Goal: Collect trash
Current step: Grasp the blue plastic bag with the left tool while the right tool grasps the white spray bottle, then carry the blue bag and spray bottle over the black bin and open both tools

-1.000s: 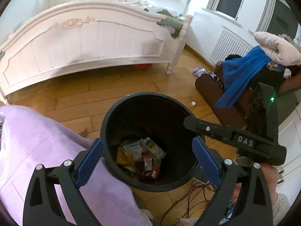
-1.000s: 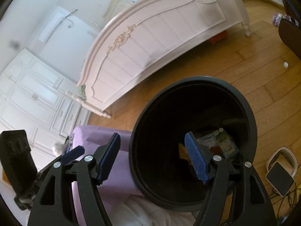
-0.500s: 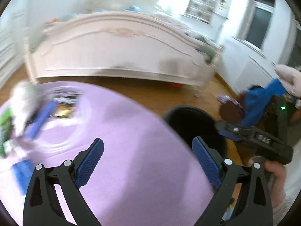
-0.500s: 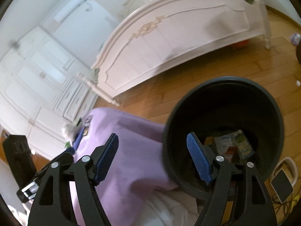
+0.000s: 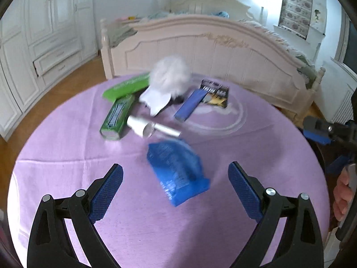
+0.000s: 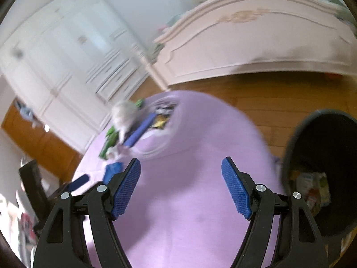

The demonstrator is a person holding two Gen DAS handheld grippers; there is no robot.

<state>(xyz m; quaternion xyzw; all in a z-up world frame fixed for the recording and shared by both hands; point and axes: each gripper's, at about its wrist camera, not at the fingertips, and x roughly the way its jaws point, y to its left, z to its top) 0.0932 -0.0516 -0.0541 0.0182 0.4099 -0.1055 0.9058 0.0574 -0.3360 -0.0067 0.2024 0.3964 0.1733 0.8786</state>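
My left gripper (image 5: 176, 189) is open and empty above the purple table (image 5: 67, 178). A blue wrapper (image 5: 178, 169) lies just ahead between its fingers. Farther back lie a white tube (image 5: 145, 128), two green packs (image 5: 118, 116), a white crumpled tissue (image 5: 167, 80), a blue bar (image 5: 189, 106) and a black-and-yellow packet (image 5: 215, 92). My right gripper (image 6: 180, 187) is open and empty over the table's near part. The black trash bin (image 6: 290, 156) stands to its right with wrappers inside.
A white bed footboard (image 5: 212, 51) stands behind the table. White wardrobes (image 5: 33, 44) line the left wall. Wooden floor (image 6: 256, 93) lies between table and bed. The right gripper shows at the right edge of the left wrist view (image 5: 323, 134).
Both grippers swung left from over the bin to over the purple table. The left one now faces the trash pile. Both stayed open.
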